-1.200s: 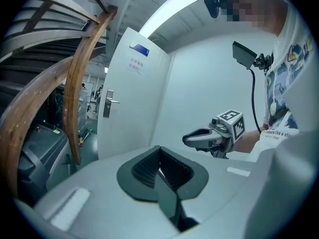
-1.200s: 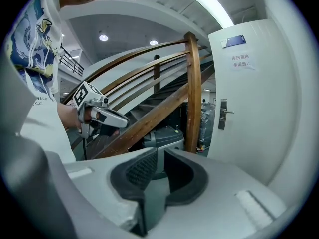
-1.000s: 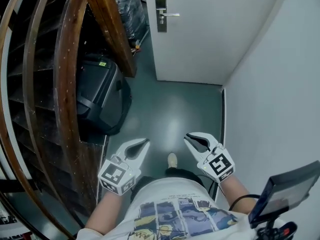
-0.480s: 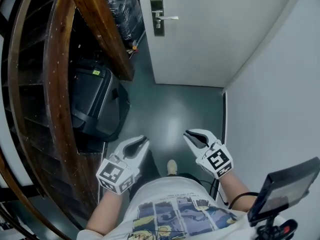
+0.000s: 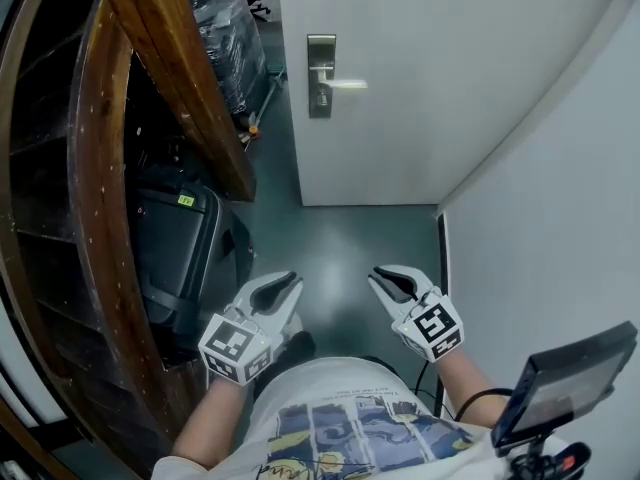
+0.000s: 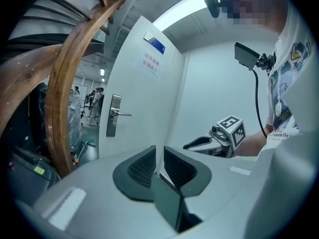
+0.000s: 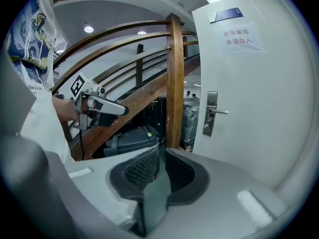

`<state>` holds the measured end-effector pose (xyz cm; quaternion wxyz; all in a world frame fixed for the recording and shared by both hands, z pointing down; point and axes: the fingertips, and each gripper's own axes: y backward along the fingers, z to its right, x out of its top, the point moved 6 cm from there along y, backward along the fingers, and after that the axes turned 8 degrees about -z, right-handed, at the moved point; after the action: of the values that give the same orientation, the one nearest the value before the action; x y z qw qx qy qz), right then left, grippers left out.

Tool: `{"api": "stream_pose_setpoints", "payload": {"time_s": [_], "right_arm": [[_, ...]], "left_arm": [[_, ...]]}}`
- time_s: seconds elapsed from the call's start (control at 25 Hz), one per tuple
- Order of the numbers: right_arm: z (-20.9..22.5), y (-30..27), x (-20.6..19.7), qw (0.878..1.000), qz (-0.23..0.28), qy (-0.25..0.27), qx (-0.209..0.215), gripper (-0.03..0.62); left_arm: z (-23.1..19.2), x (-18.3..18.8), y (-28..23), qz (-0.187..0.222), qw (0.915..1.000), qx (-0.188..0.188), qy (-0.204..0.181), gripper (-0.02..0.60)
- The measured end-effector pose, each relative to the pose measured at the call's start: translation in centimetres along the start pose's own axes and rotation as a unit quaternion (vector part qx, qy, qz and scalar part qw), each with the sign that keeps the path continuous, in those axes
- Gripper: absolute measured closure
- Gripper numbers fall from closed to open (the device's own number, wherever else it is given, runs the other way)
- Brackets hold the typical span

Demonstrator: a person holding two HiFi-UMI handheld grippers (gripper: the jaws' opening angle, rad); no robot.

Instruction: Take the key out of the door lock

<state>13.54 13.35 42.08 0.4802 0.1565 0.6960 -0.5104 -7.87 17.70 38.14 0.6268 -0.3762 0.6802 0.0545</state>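
The notice (image 7: 238, 38) on the door (image 5: 430, 78) reads 库房重地 非请勿入. The left gripper (image 5: 290, 284) and right gripper (image 5: 380, 278) are each opening from a narrow slit and hold nothing. The lock plate (image 5: 321, 76) is well ahead of both; the key is too small to make out.

Top centre of the head view, there's the door (image 5: 430, 68), with the lock plate (image 5: 321, 76) near its left edge and the handle (image 5: 343, 85) sticking out to the right. Left of the door, the stair rail (image 5: 165, 78) sweeps down the frame's left side. Beneath it, at middle left, a case (image 5: 175, 253) stands on the floor (image 5: 340, 243). The wall (image 5: 560, 198) runs down the right side and meets the door at a corner. Lower right, a screen (image 5: 565, 380) sits beside the person's shirt (image 5: 350, 418) at bottom centre.
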Motion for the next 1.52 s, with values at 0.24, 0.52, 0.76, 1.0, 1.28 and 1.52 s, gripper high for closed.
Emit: {"api": "stream_pose_setpoints", "payload": {"time_s": [0.24,0.52,0.76,1.0,1.28,1.52], "right_arm": [[1.4,-5.6,5.4,0.999,0.005,-0.011,-0.033,0.551],[2.3,-10.1,8.1,0.998,-0.005,-0.031,-0.055,0.551],[5.1,-12.9,9.4,0.996,0.003,-0.065,-0.061,0.551],[9.0,-16.0,9.7,0.995,0.000,-0.079,-0.062,0.551],[14.6,-20.2,10.8,0.993,0.002,-0.099,-0.058,0.551],[18.9,-23.0,11.4,0.990,0.010,-0.133,-0.050,0.546]], "left_arm": [[-7.8,3.0,0.2,0.002,0.9996,-0.022,-0.016,0.525],[-13.8,4.4,-0.6,0.012,0.9990,-0.041,-0.017,0.515],[-17.4,6.8,-2.7,0.025,0.9984,-0.045,-0.025,0.503],[-20.5,9.0,-6.0,0.017,0.9985,-0.048,-0.021,0.474],[-25.9,14.8,-11.3,0.015,0.9978,-0.044,-0.048,0.388],[-29.9,20.2,-17.0,0.029,0.9967,-0.049,-0.057,0.324]]}}
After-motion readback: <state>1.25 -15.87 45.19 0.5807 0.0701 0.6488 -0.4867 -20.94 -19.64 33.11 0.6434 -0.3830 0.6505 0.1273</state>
